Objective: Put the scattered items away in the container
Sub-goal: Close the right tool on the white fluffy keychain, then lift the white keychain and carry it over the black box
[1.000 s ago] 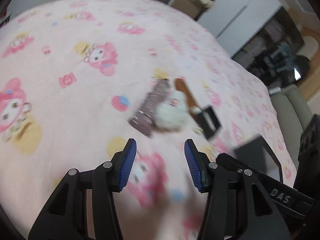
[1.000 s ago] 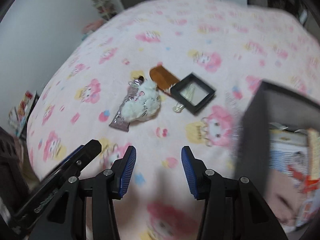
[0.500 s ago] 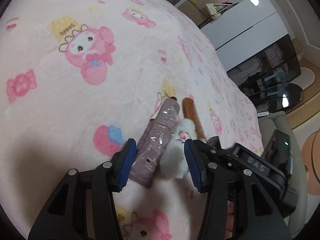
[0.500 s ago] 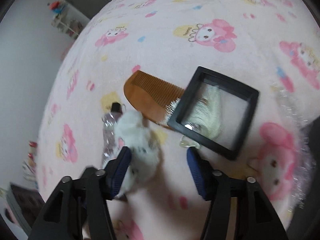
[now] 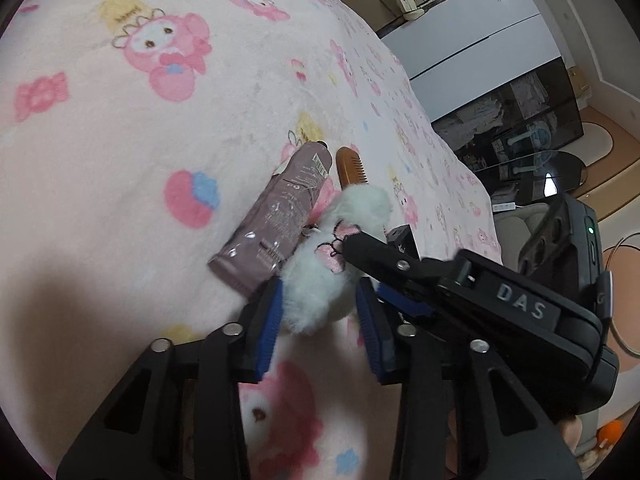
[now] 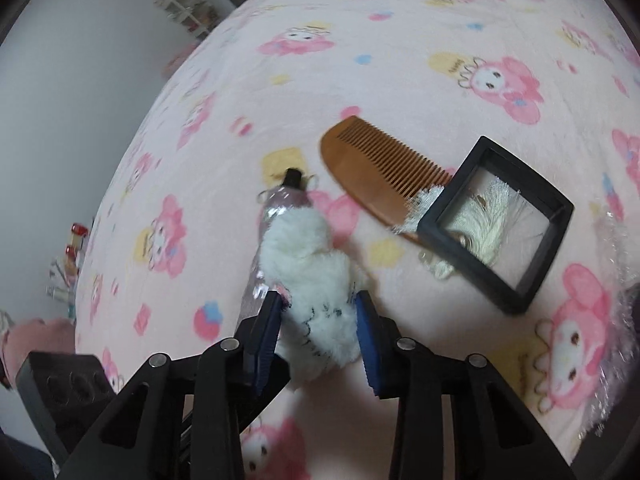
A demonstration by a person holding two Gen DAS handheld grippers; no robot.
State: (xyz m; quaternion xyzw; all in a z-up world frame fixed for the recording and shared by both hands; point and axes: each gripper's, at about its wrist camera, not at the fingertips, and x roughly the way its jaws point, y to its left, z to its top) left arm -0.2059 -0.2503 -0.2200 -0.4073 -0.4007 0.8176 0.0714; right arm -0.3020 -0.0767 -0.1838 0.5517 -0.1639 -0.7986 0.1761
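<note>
Both tools meet on one thing — the white plush toy point(image 5: 320, 276) lying on the pink cartoon-print blanket point(image 5: 120, 128) of the bed. The left tool point(image 5: 319, 312) has just been closing, and its blue pads point(image 5: 272, 320) pinch the near end of the toy. The right tool point(image 6: 318, 322) has just been closing too, with its pads pressed into the fluffy sides of the toy point(image 6: 316, 280) from the other side. In the left wrist view the right tool's black finger reaches in from the right and touches the toy. Just left of the toy, touching it, lies a mauve tube point(image 5: 280, 220). A wooden comb point(image 6: 376, 168) lies beyond — its far-right end is under a black square frame point(image 6: 500, 220).
</note>
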